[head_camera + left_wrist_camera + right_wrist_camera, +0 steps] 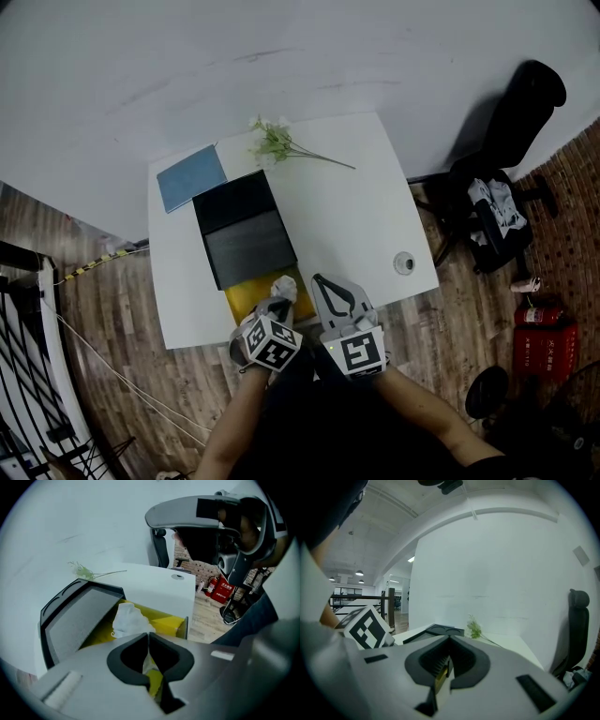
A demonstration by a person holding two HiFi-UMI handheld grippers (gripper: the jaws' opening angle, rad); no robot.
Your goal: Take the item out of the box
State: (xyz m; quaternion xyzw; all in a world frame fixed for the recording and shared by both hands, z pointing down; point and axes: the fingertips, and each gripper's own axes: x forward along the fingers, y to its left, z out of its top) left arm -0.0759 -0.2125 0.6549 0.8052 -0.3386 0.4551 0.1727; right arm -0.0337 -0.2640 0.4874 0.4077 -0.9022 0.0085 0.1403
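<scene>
An open box stands at the table's near edge, its yellow inside (246,297) showing and its black lid (242,230) folded back. Crumpled white paper (284,287) sticks up from the yellow part. My left gripper (279,303) is shut on that paper. In the left gripper view the paper (129,619) bunches just beyond the closed left gripper (148,634), above the yellow box (161,620). My right gripper (319,279) sits beside it at the box's right side. In the right gripper view a yellow strip of the box is pinched in the right gripper (450,639).
A blue notebook (190,177) and a sprig of flowers (275,142) lie at the table's far side. A small round object (404,263) sits near the right edge. An office chair (497,178) and red fire extinguishers (544,347) stand on the floor to the right.
</scene>
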